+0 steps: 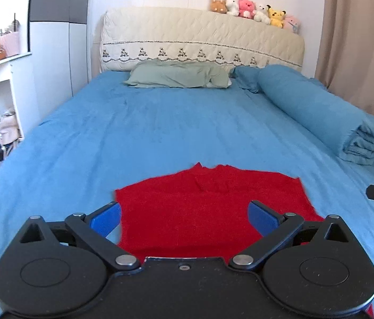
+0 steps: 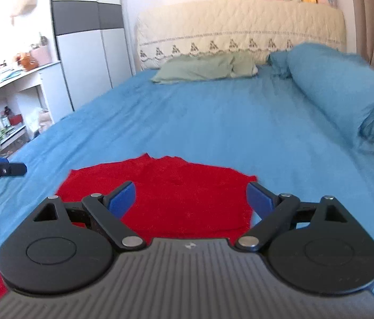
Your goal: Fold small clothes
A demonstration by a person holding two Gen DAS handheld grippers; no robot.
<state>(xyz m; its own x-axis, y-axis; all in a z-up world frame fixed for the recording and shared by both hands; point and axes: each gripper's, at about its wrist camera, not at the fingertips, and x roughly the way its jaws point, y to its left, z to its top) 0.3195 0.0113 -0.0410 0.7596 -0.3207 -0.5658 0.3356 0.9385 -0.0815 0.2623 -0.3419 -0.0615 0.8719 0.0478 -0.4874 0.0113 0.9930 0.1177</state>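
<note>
Blue bedsheet (image 1: 160, 133) under soft, light red knit garment (image 1: 203, 207) — likely limp, best pinched at corners — left gripper (image 1: 184, 216) and right gripper (image 2: 191, 196) spread wide, empty.

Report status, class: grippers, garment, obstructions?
Left gripper open, right gripper open, both holding nothing. Red garment flat on bed. Nothing in the way.

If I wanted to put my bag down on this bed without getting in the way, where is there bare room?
The wide stretch of blue sheet between the red garment and the green pillow is bare. So is the strip left of the garment. It is crowded along the right edge, where the rolled blue duvet lies, and near the foot, where both open grippers hang over the garment.
</note>
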